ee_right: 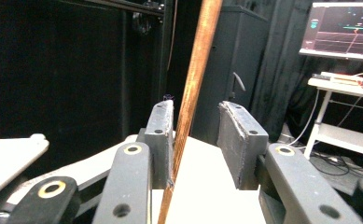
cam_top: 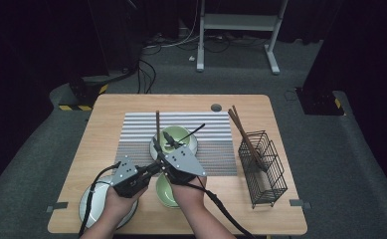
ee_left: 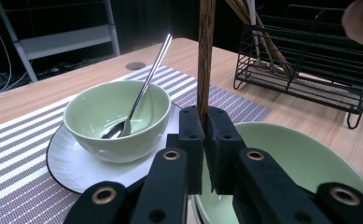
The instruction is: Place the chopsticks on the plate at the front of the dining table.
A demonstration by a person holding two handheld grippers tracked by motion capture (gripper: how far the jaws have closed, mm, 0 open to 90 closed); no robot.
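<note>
The left gripper (ee_left: 203, 135) has its black jaws closed on a smooth wooden chopstick (ee_left: 206, 51) standing upright. The right gripper (ee_right: 195, 140) is partly open, with the stick touching one pad. At ten o'clock, on the striped mat (ee_left: 11, 154), sits a glossy green bowl (ee_left: 116, 119).

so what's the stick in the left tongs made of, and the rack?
Chopstick: looks like wood, brown with visible grain, slight sheen, possibly lacquered. Rack: thin black wire mesh, likely coated metal, matte. The left tongs are shut on the chopstick.
</note>
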